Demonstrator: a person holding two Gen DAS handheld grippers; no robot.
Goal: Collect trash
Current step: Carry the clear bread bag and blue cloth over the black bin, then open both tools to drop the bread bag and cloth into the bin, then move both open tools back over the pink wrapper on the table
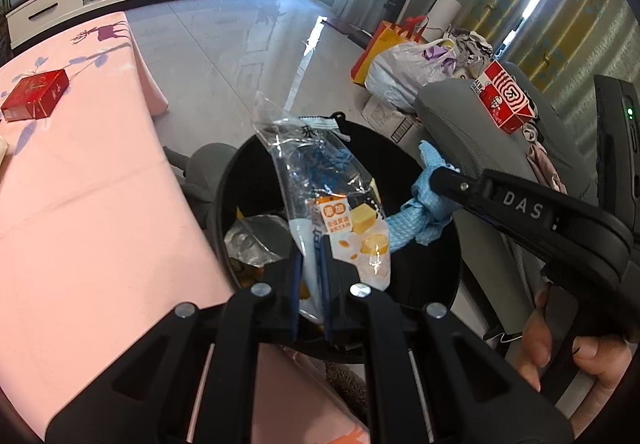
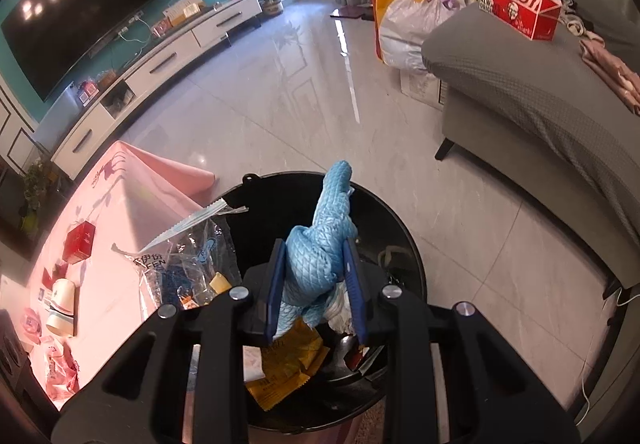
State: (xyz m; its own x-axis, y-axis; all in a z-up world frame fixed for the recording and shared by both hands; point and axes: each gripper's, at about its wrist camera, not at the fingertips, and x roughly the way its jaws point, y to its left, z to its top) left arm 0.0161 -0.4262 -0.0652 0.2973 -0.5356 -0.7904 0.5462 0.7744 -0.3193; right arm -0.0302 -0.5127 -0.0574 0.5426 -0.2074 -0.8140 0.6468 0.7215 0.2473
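A round black trash bin (image 1: pixel 424 276) stands on the floor beside the pink-covered table; it also shows in the right wrist view (image 2: pixel 408 244). My left gripper (image 1: pixel 311 264) is shut on a clear plastic snack wrapper (image 1: pixel 320 180) with orange and blue print, held over the bin; the wrapper also shows in the right wrist view (image 2: pixel 184 260). My right gripper (image 2: pixel 316 284) is shut on a knotted blue cloth (image 2: pixel 320 252), held over the bin. The cloth also shows in the left wrist view (image 1: pixel 424 212). Yellow wrappers (image 2: pixel 288 368) and other trash lie inside the bin.
The pink table (image 1: pixel 80 204) holds a red box (image 1: pixel 36 94); in the right wrist view it also holds a paper cup (image 2: pixel 62 306) and pink wrappers (image 2: pixel 60 368). A grey sofa (image 2: pixel 540 92) with a red-white carton (image 2: pixel 520 4) is on the right. Bags (image 2: pixel 408 24) stand on the floor.
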